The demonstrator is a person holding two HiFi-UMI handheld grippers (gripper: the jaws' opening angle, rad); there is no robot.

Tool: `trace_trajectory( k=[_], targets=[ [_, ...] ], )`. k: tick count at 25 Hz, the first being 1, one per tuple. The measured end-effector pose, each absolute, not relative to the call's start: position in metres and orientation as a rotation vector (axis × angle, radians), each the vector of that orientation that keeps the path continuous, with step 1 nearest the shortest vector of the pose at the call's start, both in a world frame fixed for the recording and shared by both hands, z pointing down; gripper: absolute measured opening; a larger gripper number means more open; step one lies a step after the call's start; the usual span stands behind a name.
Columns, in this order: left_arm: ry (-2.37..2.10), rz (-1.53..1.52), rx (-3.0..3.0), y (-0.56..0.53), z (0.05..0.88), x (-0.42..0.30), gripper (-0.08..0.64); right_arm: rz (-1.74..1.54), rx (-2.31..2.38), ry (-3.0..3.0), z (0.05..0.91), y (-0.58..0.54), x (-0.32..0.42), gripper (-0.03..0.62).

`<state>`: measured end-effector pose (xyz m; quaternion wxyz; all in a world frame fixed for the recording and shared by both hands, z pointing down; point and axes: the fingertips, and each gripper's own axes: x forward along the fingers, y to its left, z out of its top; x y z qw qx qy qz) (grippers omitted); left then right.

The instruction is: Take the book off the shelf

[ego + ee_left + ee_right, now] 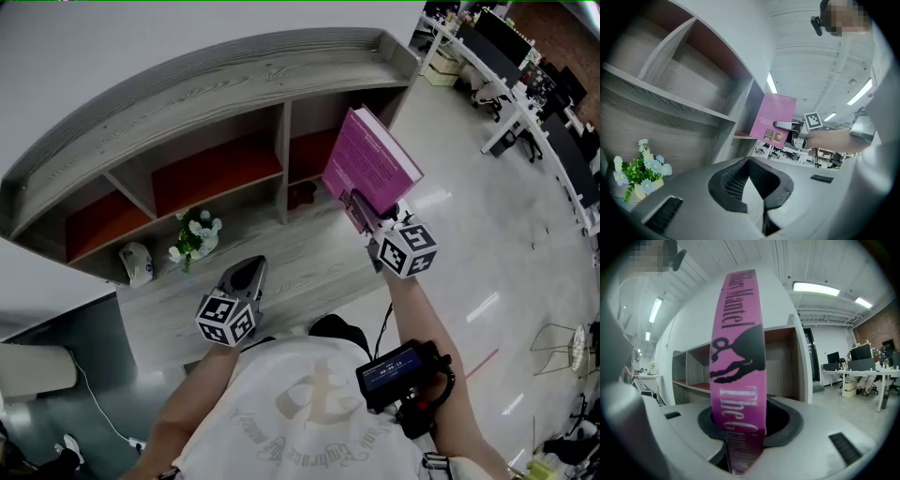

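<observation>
Right tongs point(364, 211) clenched on pink book point(370, 159), gripping it at the lower edge by the spine. The book is off the shelf point(234, 84), held up in the air in front of the shelf's right end, tilted, and resting on no board. In the right gripper view the spine point(738, 357) stands upright between the jaws of the right tongs point(740, 446), white lettering and a black figure on it, with the shelf point(783, 362) behind and well apart.

Left tongs point(246, 272) clenched and empty, low over the front edge of the bottom board, near the middle. In the left gripper view the jaws of the left tongs point(750, 187) meet with nothing between them; beyond them the book point(773, 117) shows its back cover in the right tongs point(787, 125), off the right end of the shelf point(670, 98).

Shelf is grey wood with red back panels and open compartments. Small pot of white flowers point(194, 234) on the bottom board, left of centre; also seen low at the left in the left gripper view point(640, 171). White pouch point(137, 263) near the left end of the same board. Black device point(403, 375) strapped on the right forearm. Office desks point(506, 66) far off at the upper right, across the pale floor point(469, 234).
</observation>
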<state>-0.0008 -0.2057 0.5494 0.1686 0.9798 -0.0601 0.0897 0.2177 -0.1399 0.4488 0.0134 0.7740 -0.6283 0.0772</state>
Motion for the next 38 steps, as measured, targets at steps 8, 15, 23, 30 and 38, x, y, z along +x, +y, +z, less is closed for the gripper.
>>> trace_trajectory(
  k=[8, 15, 23, 30, 38],
  targets=[
    [-0.103, 0.254, 2.791, -0.19, 0.546, 0.014, 0.002, 0.226, 2.366, -2.027, 0.456, -0.105, 0.202, 0.149],
    [-0.049, 0.262, 2.801, -0.18, 0.543, 0.027, 0.002, 0.281, 2.339, -2.062, 0.483, -0.08, 0.187, 0.149],
    [-0.007, 0.287, 2.807, -0.173, 0.546, 0.038, 0.002, 0.364, 2.337, -2.08, 0.516, -0.061, 0.173, 0.147],
    [0.02, 0.316, 2.807, -0.17, 0.551, 0.041, 0.002, 0.418, 2.341, -2.085, 0.537, -0.05, 0.159, 0.147],
    [0.058, 0.358, 2.791, -0.157, 0.561, 0.04, 0.002, 0.475, 2.343, -2.069, 0.553, -0.039, 0.148, 0.147]
  ],
)
